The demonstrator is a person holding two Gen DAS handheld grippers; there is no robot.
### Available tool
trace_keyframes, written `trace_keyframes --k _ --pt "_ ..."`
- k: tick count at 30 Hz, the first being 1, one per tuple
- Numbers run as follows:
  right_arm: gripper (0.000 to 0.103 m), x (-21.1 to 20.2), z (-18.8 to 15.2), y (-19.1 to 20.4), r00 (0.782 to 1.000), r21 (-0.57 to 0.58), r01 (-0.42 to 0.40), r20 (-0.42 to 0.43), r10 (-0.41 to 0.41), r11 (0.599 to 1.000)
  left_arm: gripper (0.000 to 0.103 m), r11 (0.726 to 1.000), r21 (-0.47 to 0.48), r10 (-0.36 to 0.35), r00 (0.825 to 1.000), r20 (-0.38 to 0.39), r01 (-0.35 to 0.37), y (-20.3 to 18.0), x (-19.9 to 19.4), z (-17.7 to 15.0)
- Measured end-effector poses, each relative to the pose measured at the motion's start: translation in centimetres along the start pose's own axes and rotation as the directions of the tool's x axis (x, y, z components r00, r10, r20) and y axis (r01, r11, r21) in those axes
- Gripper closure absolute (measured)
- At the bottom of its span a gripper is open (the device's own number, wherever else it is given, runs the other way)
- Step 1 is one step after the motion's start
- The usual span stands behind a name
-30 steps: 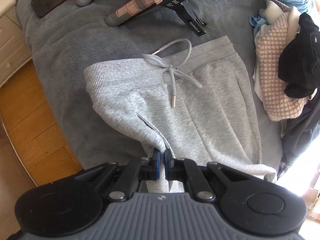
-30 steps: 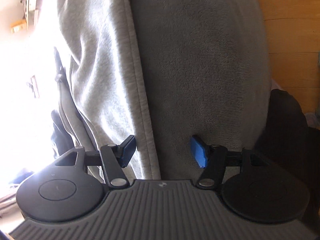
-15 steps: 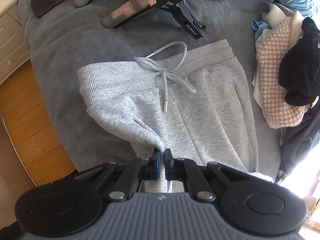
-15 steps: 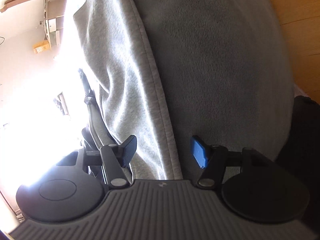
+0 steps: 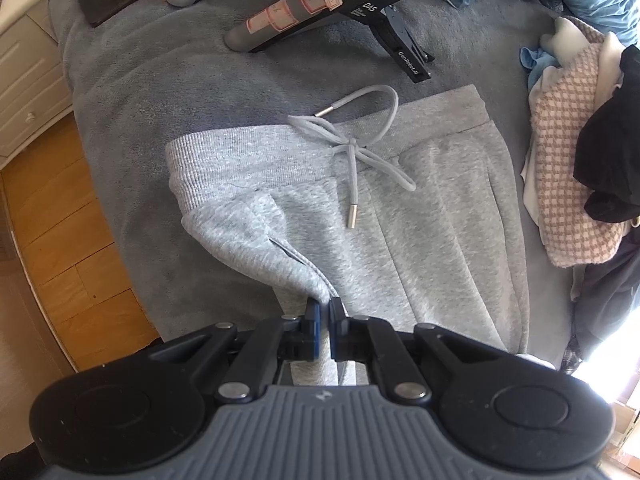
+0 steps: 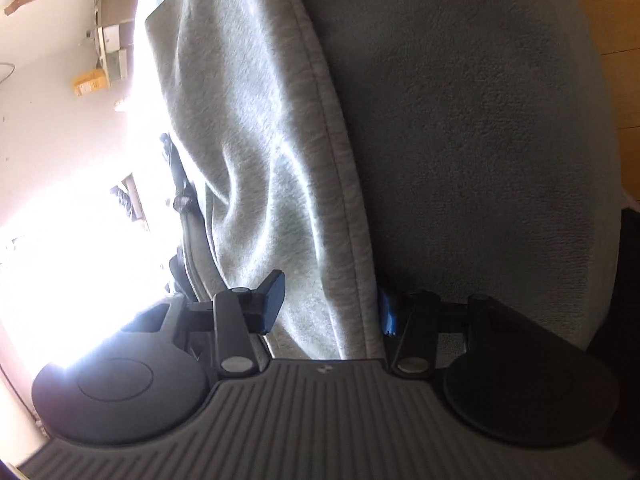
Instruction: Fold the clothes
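— sweatpants (image 5: 420, 232) are seen spread on a grey blanket (image 5: 160, 92) over the bed, waistband away from the camera, drawstring (image 5: 352, 152) tied in a bow at the middle; is anything gripped?

— a fold of the near hip side is pinched by the left tongs (image 5: 323, 312), which are closed tight on the cloth; the fabric is lifted into a ridge running up toward the waistband.

— and the right tongs (image 6: 332, 308)?

— a hemmed edge of the same grey sweatpants (image 6: 260, 160) is seen between the two fingers; the jaws have just been closing, yet whether the pads press on the cloth cannot be told; the right pad is partly hidden behind the hem.

— what else is laid on the bed?

— a black device with grey handles (image 5: 304, 4) is placed beyond the waistband; a pile of clothes (image 5: 576, 168), with a pink-and-white checked piece and a black one, is heaped just beside the sweatpants at the right; wooden floor (image 5: 52, 240) is visible at the left.
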State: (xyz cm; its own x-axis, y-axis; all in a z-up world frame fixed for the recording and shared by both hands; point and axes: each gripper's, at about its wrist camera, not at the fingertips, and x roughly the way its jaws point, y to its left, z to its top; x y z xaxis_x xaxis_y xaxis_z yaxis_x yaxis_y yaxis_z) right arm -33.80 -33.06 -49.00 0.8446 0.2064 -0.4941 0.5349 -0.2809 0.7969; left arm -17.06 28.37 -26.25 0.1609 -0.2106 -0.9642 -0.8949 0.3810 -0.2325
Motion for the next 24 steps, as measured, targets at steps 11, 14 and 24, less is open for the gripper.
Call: trace_keyframes --k 11,14,24 --pt "0.098 -1.4 -0.2 1.9 0.978 -0.251 0.076 -0.172 -0.122 0.965 0.098 0.998 -0.023 0.057 0.998 -0.009 -0.057 3.1 1.0 -0.3" --pt "0.099 -2.1 0.3 2.3 0.972 -0.292 0.111 -0.169 -0.166 0.950 0.098 0.997 0.018 0.080 0.997 -0.012 -0.080 3.8 1.3 -0.7" --pt "0.099 -0.9 1.0 6.8 0.949 -0.521 0.171 -0.140 -0.282 0.836 0.098 0.931 0.305 0.194 0.979 0.054 -0.202 4.5 3.4 -3.2"
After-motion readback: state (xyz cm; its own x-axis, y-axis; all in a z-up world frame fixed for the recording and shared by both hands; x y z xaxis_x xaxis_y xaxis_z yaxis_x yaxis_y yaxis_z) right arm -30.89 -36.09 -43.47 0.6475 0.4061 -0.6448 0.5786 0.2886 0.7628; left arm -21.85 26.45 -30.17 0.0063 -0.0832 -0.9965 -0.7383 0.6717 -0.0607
